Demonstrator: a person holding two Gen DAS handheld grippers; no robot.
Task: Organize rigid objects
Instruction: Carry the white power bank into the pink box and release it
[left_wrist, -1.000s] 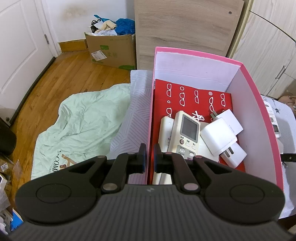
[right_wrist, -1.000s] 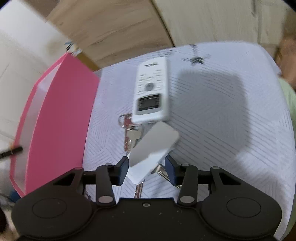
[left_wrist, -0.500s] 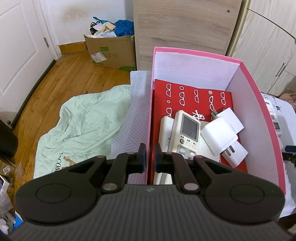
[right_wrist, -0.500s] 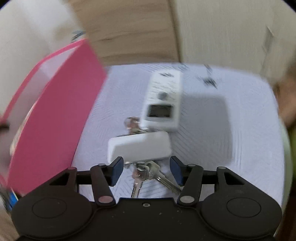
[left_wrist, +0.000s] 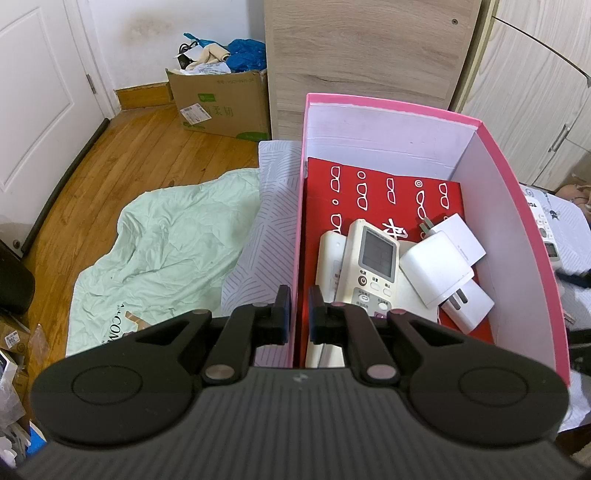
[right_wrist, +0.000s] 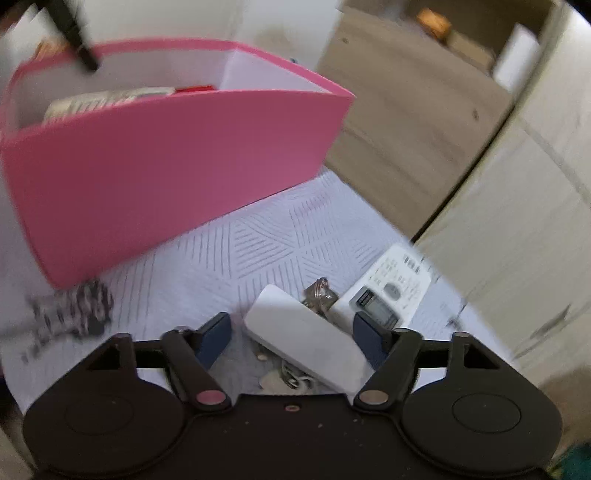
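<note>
My left gripper (left_wrist: 300, 314) is shut on the left wall of the pink box (left_wrist: 517, 221). The box holds a white remote (left_wrist: 373, 266), white plug adapters (left_wrist: 436, 273) and a red booklet (left_wrist: 369, 188). In the right wrist view, the right gripper (right_wrist: 291, 338) hangs over the patterned bed cover (right_wrist: 266, 240). Its jaws are closing around a white rectangular block (right_wrist: 306, 343). The block lies slanted on a bunch of keys (right_wrist: 319, 293). Its near end reaches the right finger, and a gap shows at the left pad. Another white remote (right_wrist: 391, 295) lies just beyond.
The pink box (right_wrist: 166, 166) stands to the upper left of the right gripper. A wooden cabinet (left_wrist: 369, 55) and wardrobe doors (left_wrist: 535, 110) rise behind the bed. On the floor to the left lie a green sheet (left_wrist: 159, 251) and a full cardboard box (left_wrist: 221, 99).
The right wrist view has rolled, so the pink box now sits at its upper left. The white block went from tilted between the jaws to lying slanted on the keys. The left gripper kept still.
</note>
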